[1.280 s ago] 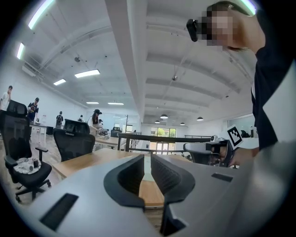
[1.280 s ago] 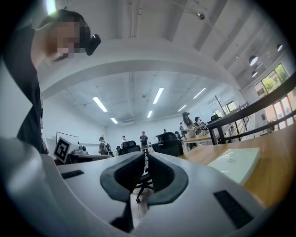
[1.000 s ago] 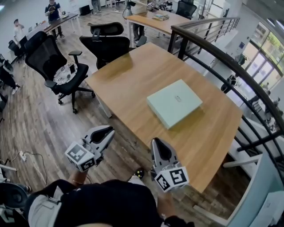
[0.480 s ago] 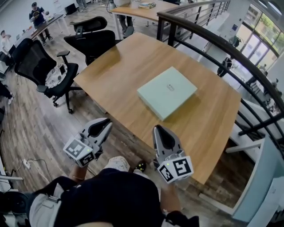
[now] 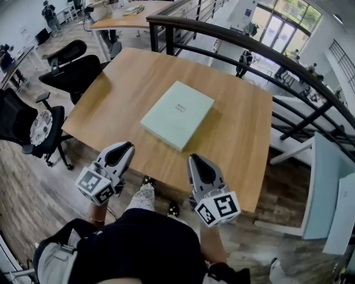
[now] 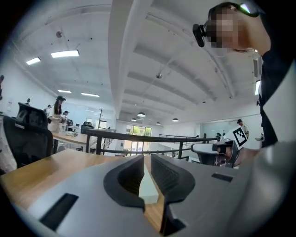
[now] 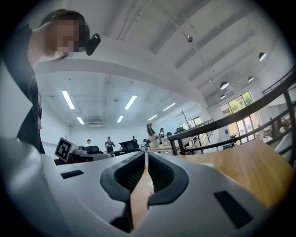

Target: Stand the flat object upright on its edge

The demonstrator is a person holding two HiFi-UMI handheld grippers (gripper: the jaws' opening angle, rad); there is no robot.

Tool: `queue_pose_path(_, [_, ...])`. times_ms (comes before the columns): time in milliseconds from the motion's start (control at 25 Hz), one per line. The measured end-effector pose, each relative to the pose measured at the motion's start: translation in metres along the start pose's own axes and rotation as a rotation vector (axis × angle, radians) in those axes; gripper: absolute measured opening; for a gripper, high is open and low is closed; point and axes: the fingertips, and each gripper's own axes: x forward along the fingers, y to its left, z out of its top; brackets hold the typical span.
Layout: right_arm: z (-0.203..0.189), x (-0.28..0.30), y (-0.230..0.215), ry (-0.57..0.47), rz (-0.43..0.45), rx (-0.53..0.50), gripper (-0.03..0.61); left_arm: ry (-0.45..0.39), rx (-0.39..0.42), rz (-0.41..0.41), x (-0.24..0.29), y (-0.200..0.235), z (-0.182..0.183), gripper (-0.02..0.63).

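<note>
The flat object is a pale green square box (image 5: 177, 115) lying flat in the middle of the wooden table (image 5: 244, 127). Both grippers hover level at the table's near edge, short of the box. My left gripper (image 5: 125, 147) is shut and empty, its tip to the box's lower left. Shut and empty too, my right gripper (image 5: 194, 160) points at the box's near corner. In the left gripper view a sliver of the box (image 6: 148, 185) shows through the slit between the shut jaws of the left gripper (image 6: 147, 159). The right gripper view shows the right gripper (image 7: 146, 155) shut over the tabletop (image 7: 240, 162).
Black office chairs (image 5: 77, 72) (image 5: 28, 125) stand left of the table. A black railing (image 5: 233, 41) runs behind it and down its right side. Another desk (image 5: 127, 16) stands farther back with people around. The person's shoes (image 5: 145, 194) show below the near edge.
The person has walked round toward the table, so the table and box now sit squarely ahead. Both grippers have come up to the near edge. The box has not moved on the table.
</note>
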Motion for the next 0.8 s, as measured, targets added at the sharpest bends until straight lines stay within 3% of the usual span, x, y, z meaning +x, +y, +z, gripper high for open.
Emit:
queue_pose_path(280, [0.004, 0.008, -0.031, -0.033, -0.166, -0.001, 0.034, 0.002, 0.029, -0.167, 0.06, 0.016, 0.01, 0.052])
queue_pose_path(800, [0.013, 0.083, -0.046, -0.068, -0.3, -0.012, 0.034, 0.007, 0.057, -0.342, 0.122, 0.077, 0.029, 0.052])
